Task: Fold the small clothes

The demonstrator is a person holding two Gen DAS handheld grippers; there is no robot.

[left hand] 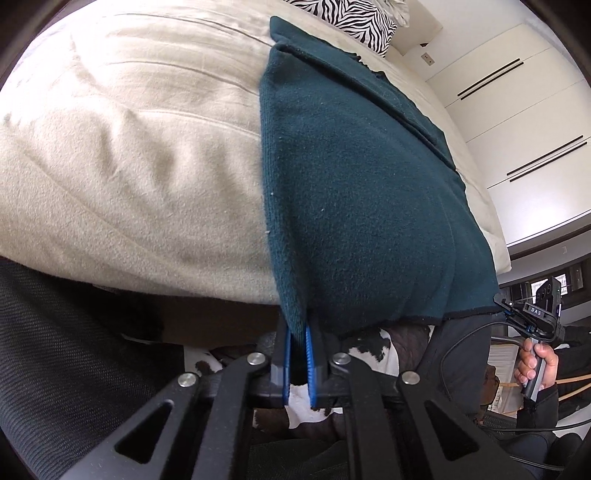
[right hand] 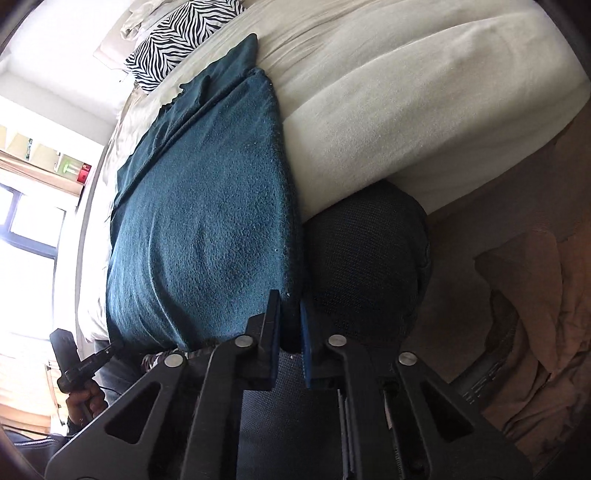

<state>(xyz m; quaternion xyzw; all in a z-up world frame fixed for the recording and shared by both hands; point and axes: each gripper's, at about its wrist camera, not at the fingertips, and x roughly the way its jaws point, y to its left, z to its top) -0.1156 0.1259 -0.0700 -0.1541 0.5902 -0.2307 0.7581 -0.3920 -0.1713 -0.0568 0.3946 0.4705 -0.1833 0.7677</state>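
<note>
A: Left wrist view: your left hand-held gripper (left hand: 298, 345) is clamped on the near left corner of the teal garment (left hand: 354, 192). The blue pads (left hand: 285, 354) bite only the very edge of the cloth. Thin purchase.

B: And the right?

A: Right wrist view: right hand-held gripper (right hand: 290, 332) is closed on the opposite near corner of the same teal garment (right hand: 207, 206). Same story, the edge sits right at the pad tips.

B: Where's the garment lying?

A: Flat on the bed (left hand: 129, 147), near hem hanging at the mattress edge, far end running toward the zebra pillow (left hand: 354, 22). There's a second layer showing along its far side, so it looks partly folded already.

B: Risks?

A: Three, as I judge it.
1. Corner slip. If you lift fast, the fleece can pull out of one set of pads and the fold goes skew.
2. Uneven lift. Raise one hand ahead of the other and the hem twists, so the edges won't line up.
3. Drag. The cloth is fuzzy on a fuzzy blanket, so carrying the hem low can bunch the under layer and shift the whole piece.

B: Mitigation?

A: Lift both corners together, clear the bed, keep the hem taut between your hands.
</note>
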